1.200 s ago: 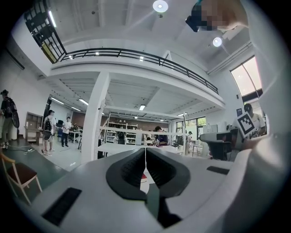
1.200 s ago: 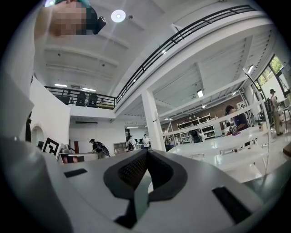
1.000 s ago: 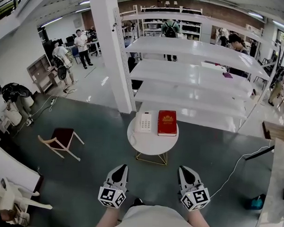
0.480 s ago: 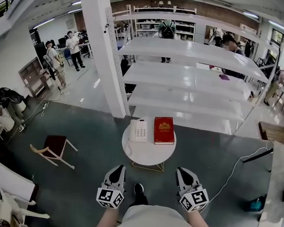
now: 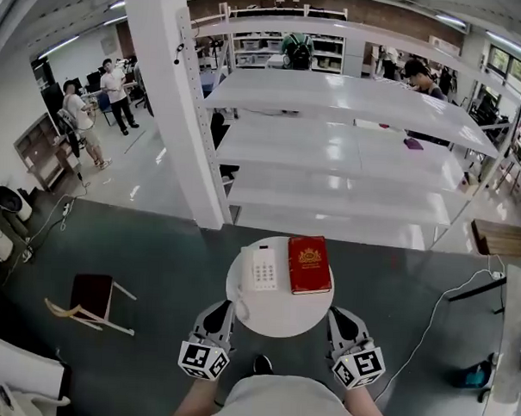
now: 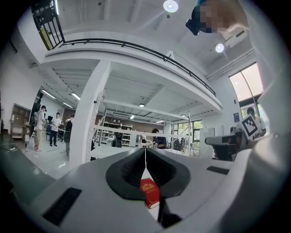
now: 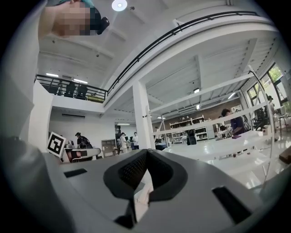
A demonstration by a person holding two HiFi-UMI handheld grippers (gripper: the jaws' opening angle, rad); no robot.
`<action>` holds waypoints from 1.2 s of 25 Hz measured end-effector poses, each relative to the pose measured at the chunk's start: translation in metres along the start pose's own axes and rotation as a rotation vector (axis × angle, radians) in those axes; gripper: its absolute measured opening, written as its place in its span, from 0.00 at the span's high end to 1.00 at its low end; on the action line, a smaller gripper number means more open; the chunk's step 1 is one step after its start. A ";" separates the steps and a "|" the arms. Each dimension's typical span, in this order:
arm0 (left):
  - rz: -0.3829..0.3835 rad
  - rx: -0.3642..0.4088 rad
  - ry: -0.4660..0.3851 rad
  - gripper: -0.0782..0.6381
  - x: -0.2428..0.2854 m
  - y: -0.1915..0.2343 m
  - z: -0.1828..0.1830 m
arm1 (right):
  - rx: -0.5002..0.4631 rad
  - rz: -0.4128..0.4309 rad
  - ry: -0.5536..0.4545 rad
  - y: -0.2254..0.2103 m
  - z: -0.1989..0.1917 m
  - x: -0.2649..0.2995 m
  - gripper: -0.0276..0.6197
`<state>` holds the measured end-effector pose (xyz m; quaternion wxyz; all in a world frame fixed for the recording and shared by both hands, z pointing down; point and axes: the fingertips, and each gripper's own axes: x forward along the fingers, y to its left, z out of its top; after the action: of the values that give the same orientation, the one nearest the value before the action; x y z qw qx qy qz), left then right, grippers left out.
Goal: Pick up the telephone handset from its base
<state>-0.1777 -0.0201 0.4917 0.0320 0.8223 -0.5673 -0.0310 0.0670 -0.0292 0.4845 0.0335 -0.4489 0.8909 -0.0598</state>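
Head view shows the round worktop (image 5: 277, 320) drawn closer than a second ago, its near rim now between the left tongs (image 5: 224, 306) and right tongs (image 5: 336, 313), both pressed shut and empty; the telephone handset (image 5: 249, 270) lies untouched on its base (image 5: 266, 269), probably almost within reach

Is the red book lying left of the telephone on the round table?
No, the red book lies right of the telephone in the head view.

White telephone (image 5: 261, 268), red book (image 5: 310, 265) with gold emblem, white table (image 5: 281, 317), dark grey floor (image 5: 155, 250)
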 end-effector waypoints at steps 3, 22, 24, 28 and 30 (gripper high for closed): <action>-0.029 0.015 0.005 0.86 0.029 0.029 0.003 | -0.007 -0.027 -0.005 -0.006 0.001 0.036 0.95; 0.040 -0.036 0.046 0.86 0.102 0.056 -0.006 | 0.016 0.030 0.035 -0.054 0.005 0.112 0.95; 0.054 -0.041 0.053 0.86 0.106 0.052 -0.010 | 0.011 0.051 0.041 -0.060 0.006 0.114 0.95; 0.083 -0.038 0.069 0.86 0.113 0.050 -0.015 | 0.017 0.075 0.046 -0.071 0.007 0.117 0.95; 0.098 -0.035 0.073 0.86 0.115 0.050 -0.015 | 0.025 0.083 0.049 -0.075 0.006 0.118 0.95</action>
<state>-0.1825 -0.1448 0.5098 0.0686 0.7934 -0.6048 -0.0094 0.0569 -0.1689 0.4880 0.0196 -0.4097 0.9084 -0.0806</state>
